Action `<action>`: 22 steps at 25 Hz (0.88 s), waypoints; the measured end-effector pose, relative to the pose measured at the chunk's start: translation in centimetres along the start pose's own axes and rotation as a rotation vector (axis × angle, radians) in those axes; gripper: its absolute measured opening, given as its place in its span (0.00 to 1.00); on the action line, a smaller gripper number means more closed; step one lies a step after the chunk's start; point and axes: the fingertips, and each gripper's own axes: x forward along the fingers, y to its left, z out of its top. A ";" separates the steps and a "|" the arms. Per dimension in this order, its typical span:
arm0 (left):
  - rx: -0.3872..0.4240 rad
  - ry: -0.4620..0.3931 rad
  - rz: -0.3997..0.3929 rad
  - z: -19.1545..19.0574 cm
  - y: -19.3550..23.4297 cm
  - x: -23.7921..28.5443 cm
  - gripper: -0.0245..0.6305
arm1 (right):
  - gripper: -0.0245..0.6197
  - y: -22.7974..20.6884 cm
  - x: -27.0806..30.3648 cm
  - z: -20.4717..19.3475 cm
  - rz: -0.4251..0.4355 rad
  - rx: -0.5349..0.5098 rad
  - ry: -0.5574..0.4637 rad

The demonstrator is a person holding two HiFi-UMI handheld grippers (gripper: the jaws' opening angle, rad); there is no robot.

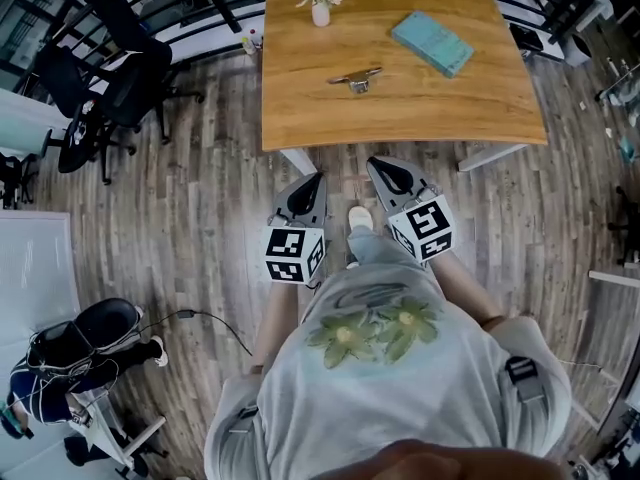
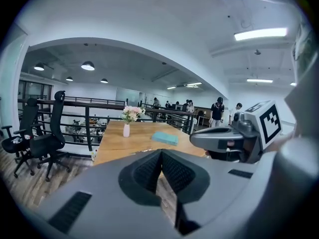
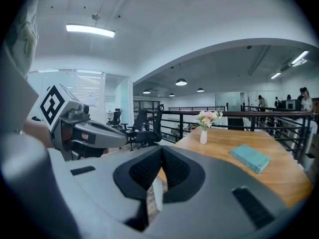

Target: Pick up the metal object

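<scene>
The small silver metal object [image 1: 355,78], a slim bar with a chunkier bracket under its middle, lies near the centre of the light wooden table [image 1: 300,108]. It sits clear of the white vase of pink flowers [image 1: 321,3] at the far edge and the flat teal book [image 1: 432,42] to the far right. Its long axis runs roughly left to right across the table, with the right end angled a little farther away. Both tools hang short of the table's near edge, over the grey plank floor [image 1: 200,198], and both point forward and slightly down towards the tabletop. The left gripper [image 1: 316,178] has its jaws closed together with nothing between them, as its own view shows the ribbed pads meeting at the tip. The right gripper [image 1: 378,165] is likewise closed and empty. The object lies straight ahead and well apart from both, beyond the table edge and between the two lines of approach. The right gripper looks slightly nearer, since the object sits just left of its heading, while the left gripper would have to angle rightwards. Either tool would need its jaws spread before closing across the narrow width of the bar, so a forward approach crossing the long axis seems best.
</scene>
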 end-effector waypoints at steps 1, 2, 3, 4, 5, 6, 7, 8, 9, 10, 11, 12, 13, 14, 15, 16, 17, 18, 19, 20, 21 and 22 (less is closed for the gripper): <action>0.004 0.001 0.000 0.3 0.4 0.6 0.06 | 0.05 -0.4 0.7 0.1 0.003 0.003 0.003; 0.008 0.001 0.000 0.7 0.9 1.3 0.06 | 0.05 -0.9 1.4 0.3 0.004 0.007 0.005; 0.011 -0.001 0.001 1.1 1.3 1.9 0.06 | 0.05 -1.5 2.0 0.5 0.004 0.008 0.005; 0.013 -0.003 0.001 1.6 1.6 2.6 0.06 | 0.05 -2.1 2.5 0.7 0.003 0.008 0.005; 0.015 -0.005 0.002 2.0 2.0 3.2 0.06 | 0.05 -2.6 3.1 0.9 0.002 0.007 0.004; 0.017 -0.006 0.004 2.4 2.4 3.8 0.06 | 0.05 -3.0 3.6 1.1 0.003 0.007 0.004; 0.018 -0.007 0.006 2.7 2.8 4.3 0.06 | 0.05 -3.4 4.1 1.3 0.005 0.009 0.004; 0.018 -0.006 0.008 3.1 3.1 4.8 0.06 | 0.05 -3.9 4.6 1.5 0.007 0.011 0.003; 0.018 -0.006 0.009 3.3 3.3 5.3 0.06 | 0.06 -4.3 5.0 1.7 0.008 0.014 0.001; 0.018 -0.006 0.010 3.6 3.5 5.9 0.06 | 0.07 -4.8 5.4 1.9 0.010 0.016 -0.001; 0.019 -0.006 0.011 3.8 3.6 6.5 0.06 | 0.08 -5.4 5.9 2.0 0.010 0.016 -0.002; 0.021 -0.007 0.012 4.1 3.8 7.1 0.06 | 0.09 -6.0 6.4 2.2 0.009 0.016 -0.004; 0.024 -0.008 0.014 4.3 4.0 7.7 0.06 | 0.10 -6.6 6.9 2.3 0.008 0.017 -0.003; 0.025 -0.008 0.016 4.6 4.2 8.3 0.06 | 0.10 -7.2 7.4 2.4 0.006 0.019 -0.003; 0.025 -0.007 0.017 4.8 4.3 8.8 0.06 | 0.11 -7.7 7.9 2.5 0.005 0.022 -0.003; 0.025 -0.007 0.018 4.9 4.3 9.3 0.06 | 0.12 -8.2 8.3 2.5 0.005 0.026 -0.003; 0.025 -0.005 0.019 5.0 4.4 9.7 0.06 | 0.12 -8.7 8.8 2.4 0.006 0.029 0.000; 0.024 -0.003 0.022 5.0 4.5 10.2 0.06 | 0.13 -9.1 9.2 2.1 0.007 0.032 0.006; 0.023 -0.001 0.025 5.1 4.5 10.5 0.06 | 0.13 -9.4 9.6 1.9 0.010 0.035 0.014; 0.022 0.000 0.028 5.1 4.6 10.8 0.06 | 0.14 -9.6 9.9 1.6 0.013 0.038 0.021; 0.021 -0.001 0.031 5.1 4.7 11.1 0.06 | 0.15 -9.9 10.2 1.4 0.015 0.040 0.028; 0.022 -0.002 0.034 5.2 4.8 11.3 0.06 | 0.16 -10.1 10.6 1.3 0.016 0.042 0.033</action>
